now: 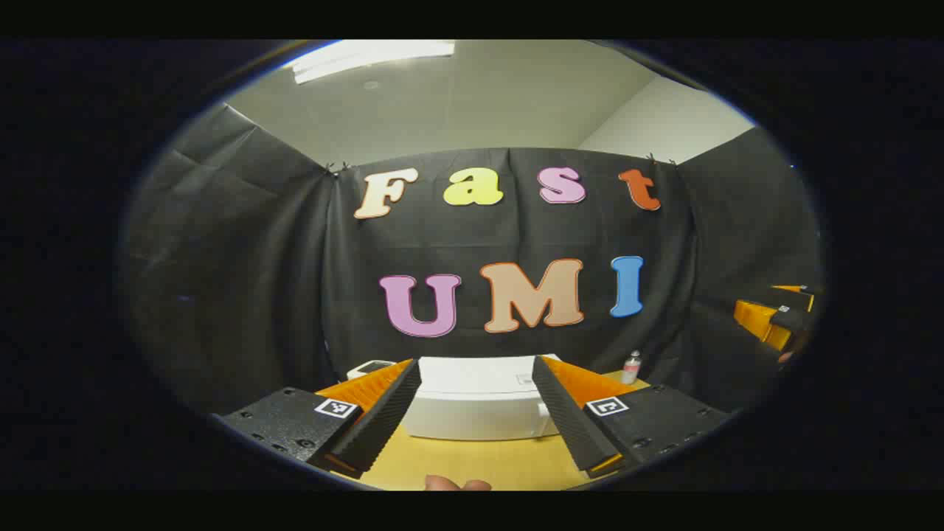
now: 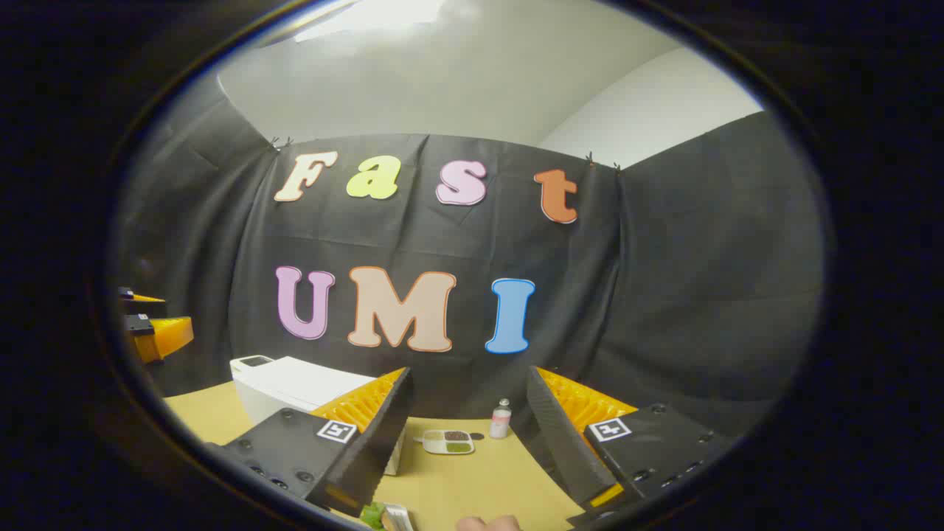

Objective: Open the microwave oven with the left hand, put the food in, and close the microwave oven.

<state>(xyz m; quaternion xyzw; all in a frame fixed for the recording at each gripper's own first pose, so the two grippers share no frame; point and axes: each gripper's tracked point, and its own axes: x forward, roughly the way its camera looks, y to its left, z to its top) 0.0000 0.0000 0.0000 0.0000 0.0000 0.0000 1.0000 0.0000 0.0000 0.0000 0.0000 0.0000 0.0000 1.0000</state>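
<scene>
The white microwave oven (image 1: 479, 402) stands shut on the tan table (image 1: 472, 461), and in the left gripper view the left claw (image 1: 476, 420) hangs in front of it with its fingers spread wide and nothing between them. In the right gripper view the food tray (image 2: 448, 441) lies on the table just to the right of the microwave oven, with a small bottle (image 2: 501, 419) beside it. The right claw (image 2: 461, 442) is likewise wide open and empty, pointing toward the tray.
</scene>
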